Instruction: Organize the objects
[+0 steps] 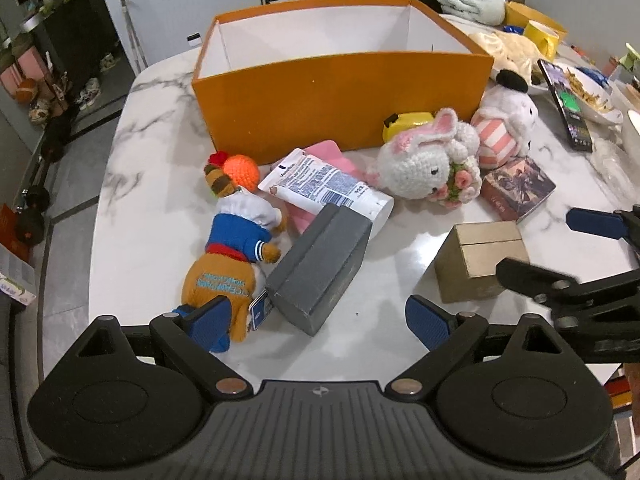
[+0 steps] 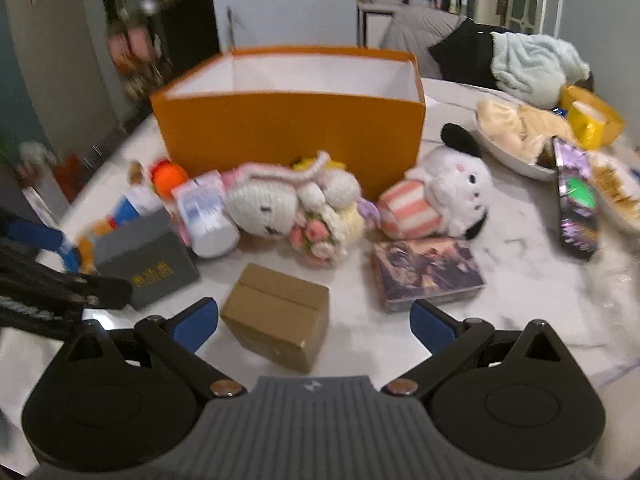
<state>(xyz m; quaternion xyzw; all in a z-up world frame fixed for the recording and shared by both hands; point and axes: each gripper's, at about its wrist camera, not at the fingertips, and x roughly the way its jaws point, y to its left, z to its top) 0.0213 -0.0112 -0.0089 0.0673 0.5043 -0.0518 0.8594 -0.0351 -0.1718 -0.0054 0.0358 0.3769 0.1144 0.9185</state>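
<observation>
An open orange box (image 1: 340, 100) (image 2: 288, 136) with a white, empty-looking inside stands at the back of the marble table. In front of it lie a grey box (image 1: 320, 266) (image 2: 148, 264), a brown cardboard box (image 1: 480, 266) (image 2: 276, 320), a lotion tube (image 1: 328, 190) (image 2: 208, 216), a bear toy (image 1: 232, 256), a crochet bunny (image 1: 428, 160) (image 2: 280, 208), a white plush (image 1: 508, 128) (image 2: 440, 200) and a card box (image 1: 518, 188) (image 2: 426, 276). My left gripper (image 1: 320, 322) is open and empty just before the grey box. My right gripper (image 2: 314, 324) is open, its jaws on either side of the cardboard box.
A phone (image 1: 566, 104) (image 2: 576, 196), food plates (image 1: 588, 92), a yellow mug (image 1: 542, 38) and folded cloth (image 2: 532, 68) crowd the right side. The table's left edge (image 1: 108, 184) drops to the floor. The right gripper's fingers (image 1: 596, 224) show in the left wrist view.
</observation>
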